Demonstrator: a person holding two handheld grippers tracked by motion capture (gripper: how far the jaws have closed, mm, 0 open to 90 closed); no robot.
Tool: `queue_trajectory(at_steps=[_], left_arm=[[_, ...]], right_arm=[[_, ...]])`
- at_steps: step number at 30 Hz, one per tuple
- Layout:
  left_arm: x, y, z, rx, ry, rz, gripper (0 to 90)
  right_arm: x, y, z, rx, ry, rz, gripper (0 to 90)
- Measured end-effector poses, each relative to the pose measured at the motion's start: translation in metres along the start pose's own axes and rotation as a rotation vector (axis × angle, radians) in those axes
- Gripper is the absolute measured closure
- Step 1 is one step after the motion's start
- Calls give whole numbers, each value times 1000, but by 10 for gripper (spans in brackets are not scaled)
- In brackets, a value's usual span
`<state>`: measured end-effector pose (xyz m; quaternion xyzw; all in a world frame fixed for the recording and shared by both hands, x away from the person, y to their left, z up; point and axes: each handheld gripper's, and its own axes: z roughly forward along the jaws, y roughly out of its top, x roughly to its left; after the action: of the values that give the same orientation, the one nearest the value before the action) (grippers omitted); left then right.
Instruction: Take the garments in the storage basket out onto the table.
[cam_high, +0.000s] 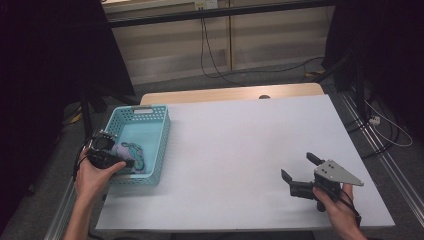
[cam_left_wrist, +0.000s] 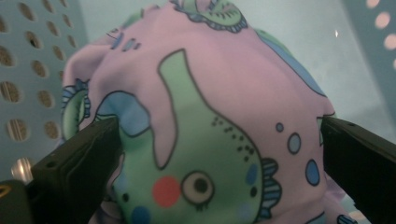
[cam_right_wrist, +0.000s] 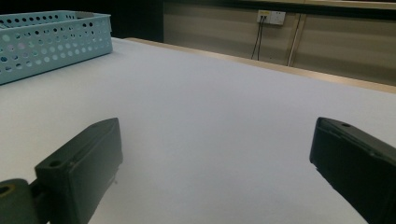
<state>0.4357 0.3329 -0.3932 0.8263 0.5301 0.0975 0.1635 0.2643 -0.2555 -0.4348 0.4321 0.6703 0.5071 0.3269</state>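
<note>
Lower left: the left gripper (cam_high: 131, 162) reaches into the pale blue perforated plastic basket (cam_high: 161, 145), jaws wide around the pink fish-print cloth bundle (cam_left_wrist: 201, 116), apparently lining up a grab. Lower right, the right gripper (cam_high: 299, 172) idles open, empty.

One turquoise basket (cam_high: 162, 145), one pink printed cloth bundle (cam_left_wrist: 205, 107), two grippers.

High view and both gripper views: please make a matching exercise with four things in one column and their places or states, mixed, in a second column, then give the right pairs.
Things:
1. left hand-held gripper
2. right hand-held gripper
3. cartoon-print cloth bundle
4. turquoise perforated basket

Places or states:
A. lying inside the basket
B. jaws wide apart over bare white table
C. standing at the table's left edge
D. jaws on either side of the cloth

Pairs: 1-D, 2-B, 3-A, 4-C
</note>
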Motion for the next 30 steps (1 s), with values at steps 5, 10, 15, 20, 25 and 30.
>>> queue_trajectory(at_steps=[5, 10, 15, 20, 25, 30], left_arm=[[-2, 6, 6, 90, 14, -3, 1], [-1, 9, 10, 117, 4, -18, 1], [2, 14, 19, 182, -2, -56, 1], [0, 17, 23, 223, 18, -62, 14], [1, 16, 23, 221, -7, -65, 127], [5, 12, 20, 199, -13, -81, 304]], right_arm=[[0, 0, 0, 1, 3, -2, 25], [0, 0, 0, 3, 0, -1, 25], [1, 0, 1, 5, 4, -5, 25], [0, 0, 0, 6, 3, -2, 25], [0, -1, 0, 9, 1, -6, 28], [0, -1, 0, 9, 2, -5, 27]])
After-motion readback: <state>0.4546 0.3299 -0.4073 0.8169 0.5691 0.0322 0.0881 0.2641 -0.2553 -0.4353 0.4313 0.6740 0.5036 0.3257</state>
